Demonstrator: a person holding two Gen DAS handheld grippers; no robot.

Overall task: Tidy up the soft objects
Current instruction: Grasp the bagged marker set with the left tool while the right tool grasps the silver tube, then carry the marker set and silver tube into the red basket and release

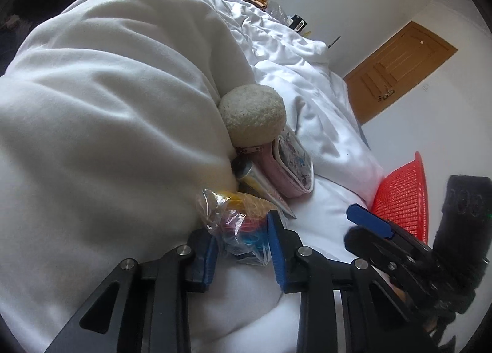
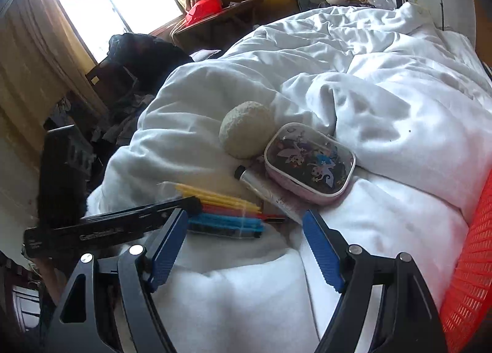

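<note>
A clear plastic bag [image 1: 236, 230] of yellow, red and blue pieces lies on the white bedding. My left gripper [image 1: 243, 253] is closed on it, with crumpled plastic between the two blue pads. Past the bag lie a silver tube [image 1: 261, 182], a pink cartoon-print pouch [image 1: 292, 168] and a cream fuzzy ball [image 1: 252, 113]. In the right wrist view my right gripper [image 2: 246, 245] stands open over bare bedding, just short of the bag [image 2: 227, 211]. The tube [image 2: 267, 188], pouch [image 2: 310, 162] and ball [image 2: 246, 133] lie beyond it. The left gripper's black frame [image 2: 123, 224] reaches in from the left.
A red mesh basket [image 2: 470, 260] stands at the right edge of the bed, also seen as the basket [image 1: 402, 196] behind the right gripper's blue fingertip [image 1: 369, 221]. A bulky white duvet [image 1: 107, 107] rises on the left. A wooden door [image 1: 399, 70] and a cluttered table [image 2: 215, 21] stand beyond.
</note>
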